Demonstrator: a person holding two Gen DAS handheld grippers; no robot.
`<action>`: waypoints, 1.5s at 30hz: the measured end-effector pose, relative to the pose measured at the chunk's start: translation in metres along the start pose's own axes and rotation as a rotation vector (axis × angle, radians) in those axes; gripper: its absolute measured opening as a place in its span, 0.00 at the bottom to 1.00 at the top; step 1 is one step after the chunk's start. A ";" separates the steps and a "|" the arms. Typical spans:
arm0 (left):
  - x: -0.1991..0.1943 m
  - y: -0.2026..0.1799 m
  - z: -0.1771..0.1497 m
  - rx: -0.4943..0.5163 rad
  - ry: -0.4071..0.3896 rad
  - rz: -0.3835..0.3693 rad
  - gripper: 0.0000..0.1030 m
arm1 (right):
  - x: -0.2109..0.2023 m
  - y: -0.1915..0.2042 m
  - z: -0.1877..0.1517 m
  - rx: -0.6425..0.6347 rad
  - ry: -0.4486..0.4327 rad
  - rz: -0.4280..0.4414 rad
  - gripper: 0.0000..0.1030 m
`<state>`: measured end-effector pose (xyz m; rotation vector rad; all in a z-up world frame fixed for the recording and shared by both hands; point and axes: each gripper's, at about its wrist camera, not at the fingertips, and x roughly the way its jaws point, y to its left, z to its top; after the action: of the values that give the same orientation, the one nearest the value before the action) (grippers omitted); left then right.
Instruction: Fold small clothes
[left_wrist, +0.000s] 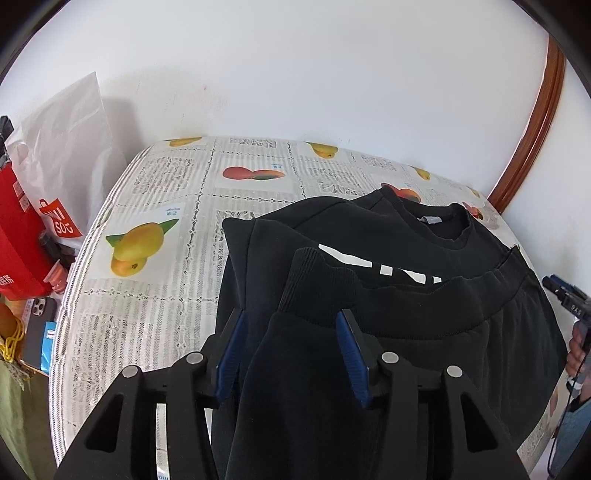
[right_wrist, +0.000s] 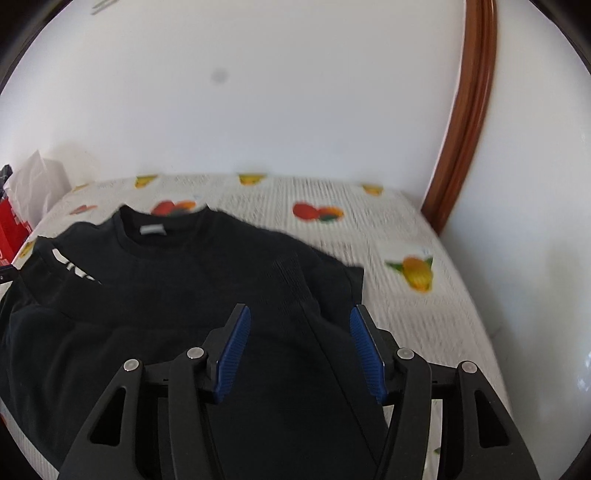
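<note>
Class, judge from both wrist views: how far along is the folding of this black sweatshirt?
Done: both sleeves of the black sweatshirt lie folded in over its body, left cuff on top. In hand: nothing; the left tool and right tool stand open above the cloth. Left: folding the body up toward the collar on the fruit-print tablecloth.

A white shopping bag (left_wrist: 62, 155) standing left of the table bears a red square logo with white letters, only partly readable as "UNI" over "QLO"-like characters, seen tilted. A red box (left_wrist: 18, 240) beside it carries white characters too cut off to read. The black sweatshirt (left_wrist: 369, 236) shows white block lettering, mostly covered by its folded hem. Small blue print on the fruit-patterned tablecloth (left_wrist: 155, 192) is illegible.
</note>
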<state>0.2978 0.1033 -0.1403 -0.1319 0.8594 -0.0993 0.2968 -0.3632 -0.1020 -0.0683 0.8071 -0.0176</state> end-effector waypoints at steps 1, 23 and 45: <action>0.001 0.000 0.001 0.001 0.003 0.001 0.46 | 0.006 -0.002 -0.002 0.012 0.011 0.003 0.54; -0.014 -0.008 0.018 0.017 -0.103 0.044 0.10 | 0.030 0.004 0.024 0.029 -0.052 0.045 0.15; 0.049 0.006 0.033 -0.031 -0.021 0.041 0.11 | 0.089 -0.015 0.032 0.106 0.045 0.022 0.16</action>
<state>0.3545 0.1048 -0.1565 -0.1436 0.8420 -0.0463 0.3821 -0.3799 -0.1433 0.0415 0.8502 -0.0413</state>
